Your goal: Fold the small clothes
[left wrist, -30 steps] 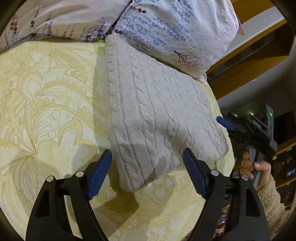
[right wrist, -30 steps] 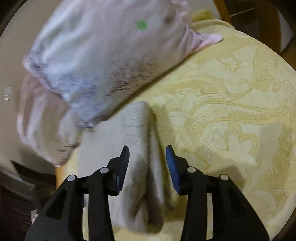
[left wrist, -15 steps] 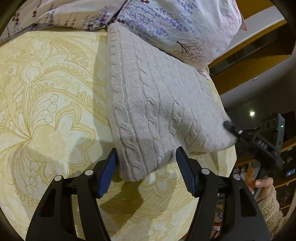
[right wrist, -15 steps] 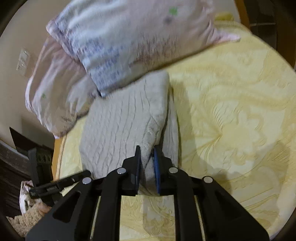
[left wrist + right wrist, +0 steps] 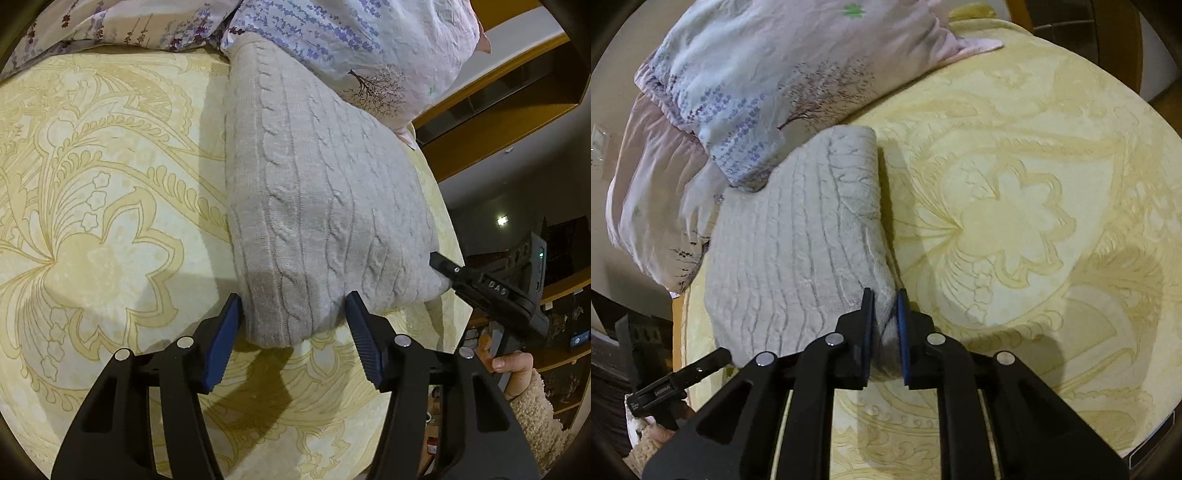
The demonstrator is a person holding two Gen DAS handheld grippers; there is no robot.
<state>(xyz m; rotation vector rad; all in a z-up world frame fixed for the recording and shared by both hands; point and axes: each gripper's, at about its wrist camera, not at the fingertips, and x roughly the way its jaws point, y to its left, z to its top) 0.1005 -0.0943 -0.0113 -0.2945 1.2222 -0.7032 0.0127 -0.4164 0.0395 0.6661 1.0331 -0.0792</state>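
Note:
A beige cable-knit sweater (image 5: 314, 184) lies folded on the yellow patterned bedcover (image 5: 110, 203), its far end tucked under a floral pillow (image 5: 351, 37). My left gripper (image 5: 292, 299) straddles the sweater's near corner. Its jaws are closing and the blue pads sit just beside the knit without squeezing it. The right gripper (image 5: 441, 260) shows at the sweater's right corner, held by a hand (image 5: 513, 369). In the right wrist view my right gripper (image 5: 885, 295) pinches a fold of the sweater (image 5: 798, 229) between its pads, the jaws easing open slightly. The left gripper (image 5: 718, 356) pokes in at lower left.
A second floral pillow (image 5: 646, 166) lies behind the first pillow (image 5: 768, 74). The bedcover (image 5: 1015, 184) spreads wide beside the sweater. The bed's edge runs close along the sweater's outer side, with wooden shelving (image 5: 498, 110) and dark furniture beyond.
The left jaws have narrowed around the sweater's near corner. The right gripper, open over the sweater a second ago, has come down and shut on a fold at its corner.

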